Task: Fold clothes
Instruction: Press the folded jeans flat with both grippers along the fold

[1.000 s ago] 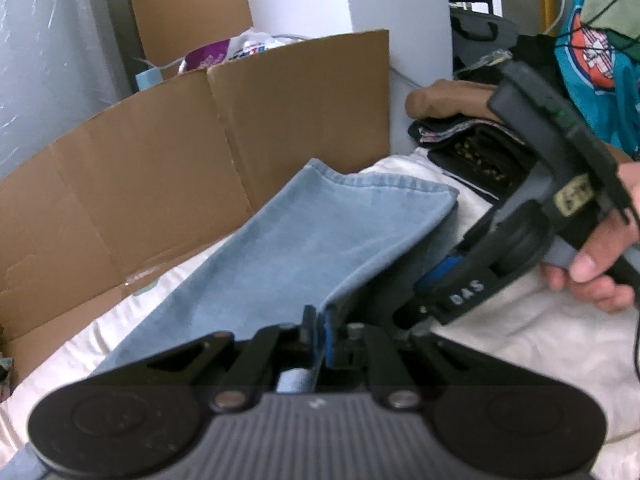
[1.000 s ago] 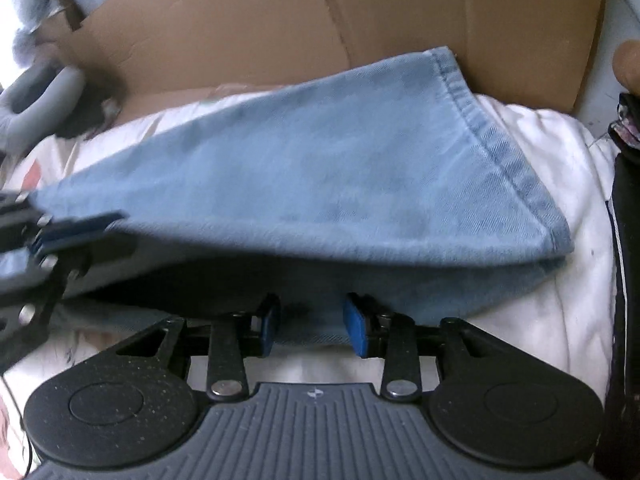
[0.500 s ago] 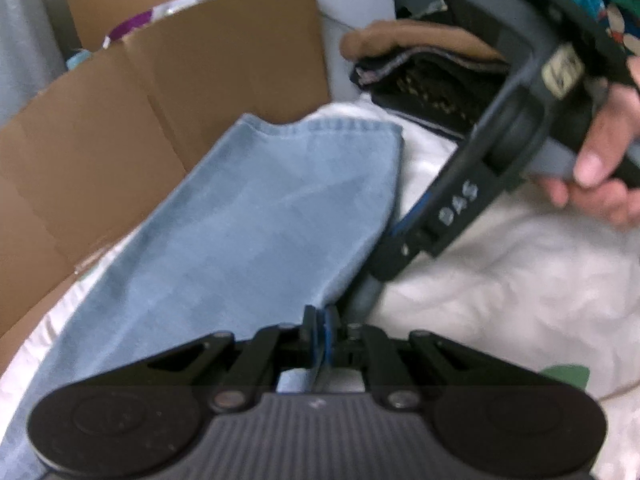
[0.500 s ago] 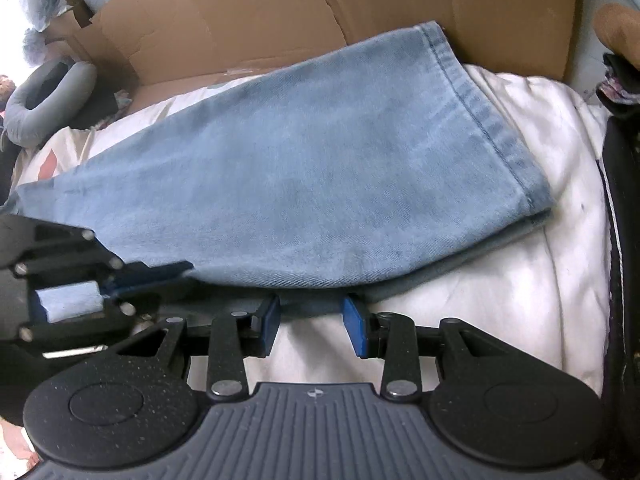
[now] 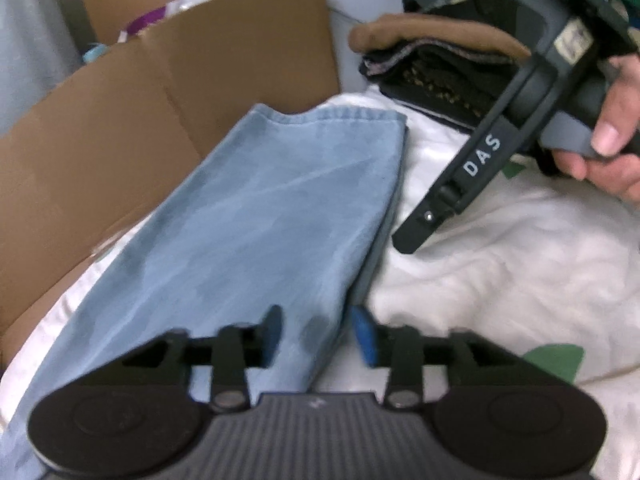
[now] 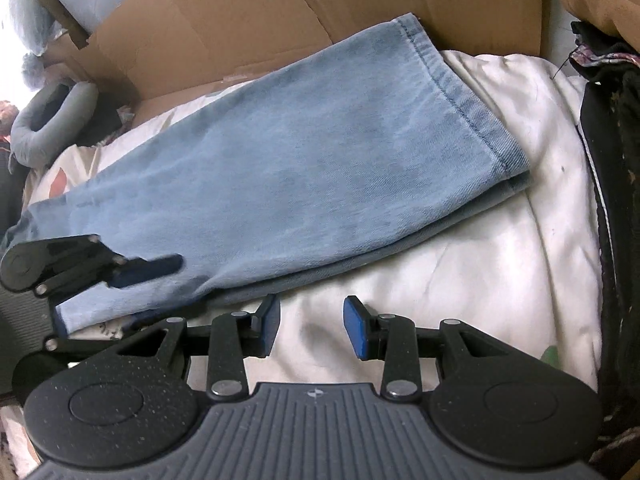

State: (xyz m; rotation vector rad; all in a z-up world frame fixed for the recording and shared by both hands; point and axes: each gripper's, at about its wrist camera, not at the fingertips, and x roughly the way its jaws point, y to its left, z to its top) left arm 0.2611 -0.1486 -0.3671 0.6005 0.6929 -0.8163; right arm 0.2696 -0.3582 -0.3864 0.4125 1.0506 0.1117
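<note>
White bedding (image 6: 460, 264) under me, cardboard (image 5: 100, 140) propped behind, dark clothes pile (image 5: 432, 68) at the far end, and the jeans (image 6: 280, 184) lie flat, edge between my left gripper's (image 5: 318, 334) parted jaws, my right gripper (image 6: 310, 330) gaping, empty, just off them.

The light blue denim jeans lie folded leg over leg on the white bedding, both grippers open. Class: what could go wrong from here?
1. The top leg of the light blue denim jeans sits offset, its lower layer peeking out; the next fold may lock that in.
2. The open left gripper straddles the denim edge; withdrawing could drag it.
3. The soft white bedding may bunch.
</note>
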